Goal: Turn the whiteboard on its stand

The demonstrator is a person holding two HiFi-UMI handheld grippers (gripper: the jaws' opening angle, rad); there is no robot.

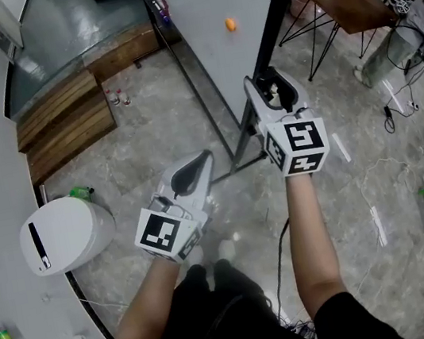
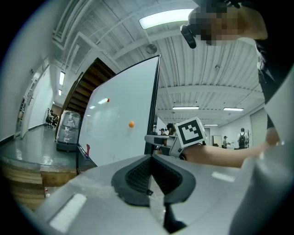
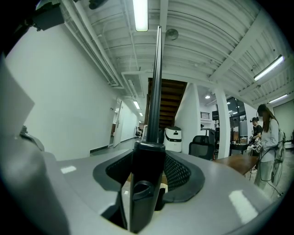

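The whiteboard (image 1: 216,3) is a big white panel with an orange magnet (image 1: 230,25), standing on a black wheeled stand (image 1: 222,135). My right gripper (image 1: 271,86) is at the board's black side frame. In the right gripper view the frame (image 3: 157,82) runs up between the jaws and its thick black corner piece fills the gap, so my right gripper (image 3: 149,174) is shut on it. My left gripper (image 1: 192,172) hangs lower and to the left, away from the board, shut with nothing in it. From the left gripper view the board's face (image 2: 121,124) and the right gripper (image 2: 158,140) show.
A white rounded robot unit (image 1: 65,232) stands at the left by the wall. Wooden steps (image 1: 63,121) lie behind it, with small bottles (image 1: 118,98) on the floor. A wooden table (image 1: 345,1) on black legs is at the upper right. A person (image 3: 267,137) stands far right.
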